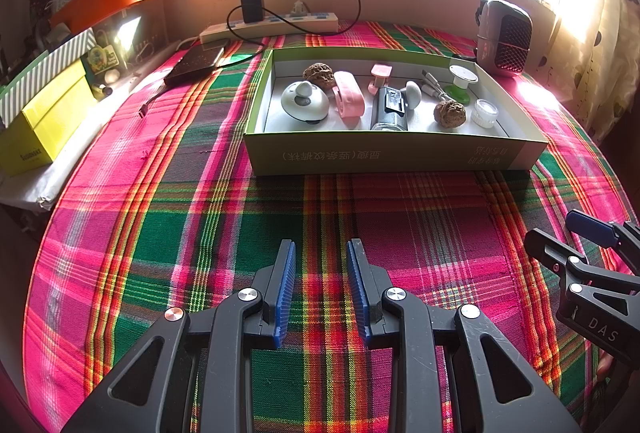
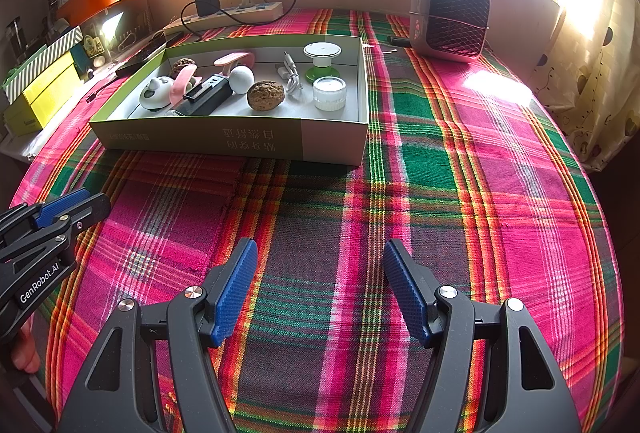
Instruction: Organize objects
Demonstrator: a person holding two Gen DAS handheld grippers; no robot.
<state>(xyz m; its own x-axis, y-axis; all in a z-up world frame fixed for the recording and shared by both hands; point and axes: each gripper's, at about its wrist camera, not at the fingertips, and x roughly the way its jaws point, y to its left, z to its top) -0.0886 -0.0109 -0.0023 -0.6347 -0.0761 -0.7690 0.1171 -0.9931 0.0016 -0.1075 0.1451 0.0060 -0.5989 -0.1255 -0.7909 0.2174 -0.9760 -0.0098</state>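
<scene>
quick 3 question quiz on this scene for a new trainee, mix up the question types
1. True or false: the right gripper is holding one of the walnuts.
2. Multiple choice: where do the small items, such as the clear jar and the pink clip, lie? A) loose on the plaid cloth B) inside the green box C) on the power strip
3. Fill in: the mesh-fronted appliance stands beyond the box's ____ end, seen from the grippers.

Key
1. False: both it and the left gripper are open and empty, above the plaid cloth.
2. B
3. right
</scene>
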